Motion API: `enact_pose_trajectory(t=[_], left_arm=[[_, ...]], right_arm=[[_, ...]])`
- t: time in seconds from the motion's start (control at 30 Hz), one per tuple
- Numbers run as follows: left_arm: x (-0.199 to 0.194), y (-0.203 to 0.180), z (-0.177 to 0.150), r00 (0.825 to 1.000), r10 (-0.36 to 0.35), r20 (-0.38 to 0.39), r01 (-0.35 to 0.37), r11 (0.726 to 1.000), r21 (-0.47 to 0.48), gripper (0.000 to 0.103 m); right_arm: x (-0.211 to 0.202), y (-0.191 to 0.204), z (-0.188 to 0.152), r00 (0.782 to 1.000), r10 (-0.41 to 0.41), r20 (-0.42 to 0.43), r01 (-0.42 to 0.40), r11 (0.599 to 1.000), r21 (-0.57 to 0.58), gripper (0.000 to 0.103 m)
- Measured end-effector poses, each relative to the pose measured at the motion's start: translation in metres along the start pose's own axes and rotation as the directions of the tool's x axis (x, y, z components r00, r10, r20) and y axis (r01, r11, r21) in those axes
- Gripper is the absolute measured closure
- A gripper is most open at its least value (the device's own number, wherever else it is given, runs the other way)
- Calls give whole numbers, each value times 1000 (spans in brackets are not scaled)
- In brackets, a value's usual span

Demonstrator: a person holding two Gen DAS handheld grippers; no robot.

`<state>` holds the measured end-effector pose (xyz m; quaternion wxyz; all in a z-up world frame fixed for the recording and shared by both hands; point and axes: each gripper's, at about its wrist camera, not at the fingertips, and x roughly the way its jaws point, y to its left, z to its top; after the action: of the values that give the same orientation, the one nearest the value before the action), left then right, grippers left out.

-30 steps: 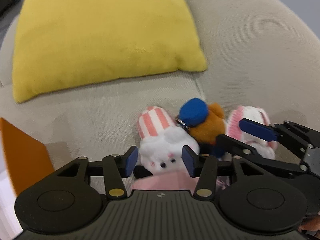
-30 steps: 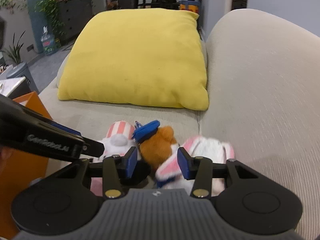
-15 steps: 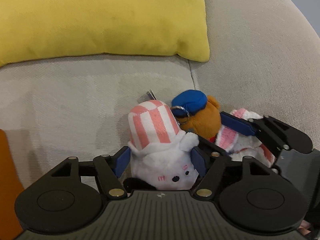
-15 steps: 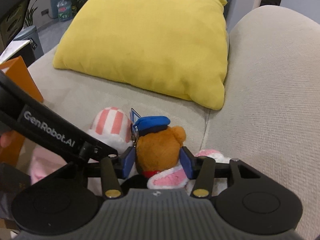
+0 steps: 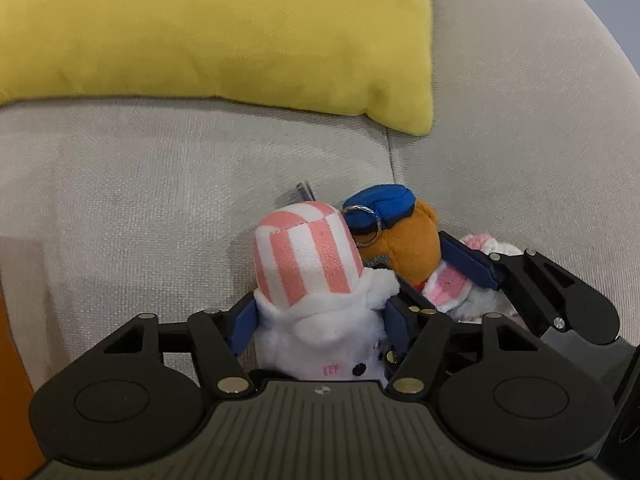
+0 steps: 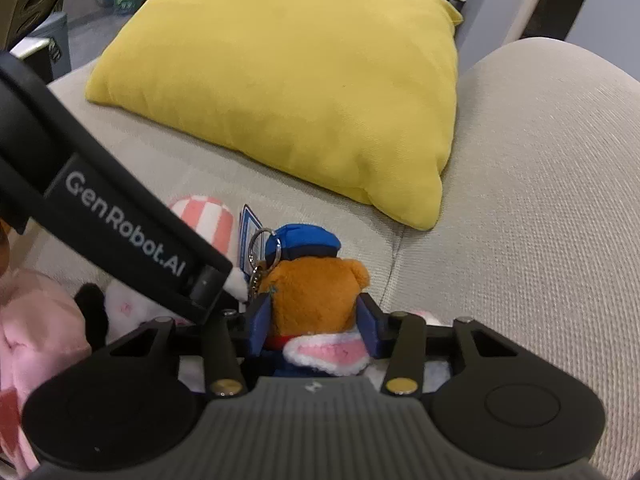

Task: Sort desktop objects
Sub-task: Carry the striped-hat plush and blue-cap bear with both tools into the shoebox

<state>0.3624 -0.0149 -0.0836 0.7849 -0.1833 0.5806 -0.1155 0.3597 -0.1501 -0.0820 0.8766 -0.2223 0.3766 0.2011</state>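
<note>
While both grippers crowd down onto the same little heap of plush toys, they nearly tangle with each other on the beige sofa seat (image 5: 152,208). The left gripper (image 5: 320,322) has its blue pads either side of the white plush with the pink-and-white striped hat (image 5: 316,280); its jaws are closing, wide apart, and the pads look to be touching the toy's flanks, though I cannot tell whether they press on it. Right beside it, touching its hat, sits the orange bear in a blue cap (image 6: 314,292), a metal key ring (image 6: 260,246) and a paper tag (image 6: 250,236) hanging off its cap. The right gripper (image 6: 314,330) straddles that bear with its jaws closing and the pads up against its sides. A white bunny plush with pink ears (image 6: 332,354) lies under and in front of the bear, one ear folded between the right gripper's fingers, so it gets in the way of a clean hold. The left gripper's black body slants across the left of the right wrist view, hiding most of the striped-hat toy. A pink plush (image 6: 36,332) lies at the lower left there. Behind the heap a large yellow cushion (image 5: 208,32) leans on the sofa, well apart from the toys, and the sofa's back (image 6: 540,184) rises to the right. An orange edge (image 5: 12,392) shows at the far left.
</note>
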Motion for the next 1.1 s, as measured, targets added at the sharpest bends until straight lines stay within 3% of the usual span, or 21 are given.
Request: enact_pose_trajectory(t=[0.2, 0.47, 0.77, 0.93, 1.1], left_arm=[[-38, -9, -11, 993, 26, 111, -33, 997, 64, 31], [-119, -15, -41, 965, 38, 259, -77, 987, 141, 31], [-169, -20, -99, 951, 31, 308, -116, 959, 260, 31], [-174, -28, -129, 943, 31, 330, -146, 933, 329, 31], [-172, -40, -165, 950, 11, 312, -144, 903, 405, 31]], right_arm=[[-24, 1, -1, 999, -27, 44, 26, 1000, 12, 63], [-84, 8, 7, 981, -12, 194, -7, 995, 97, 67], [-167, 16, -27, 957, 35, 287, -94, 977, 192, 68], [-215, 28, -61, 954, 116, 276, -188, 950, 251, 68], [-225, 29, -103, 960, 200, 197, -257, 905, 338, 68]])
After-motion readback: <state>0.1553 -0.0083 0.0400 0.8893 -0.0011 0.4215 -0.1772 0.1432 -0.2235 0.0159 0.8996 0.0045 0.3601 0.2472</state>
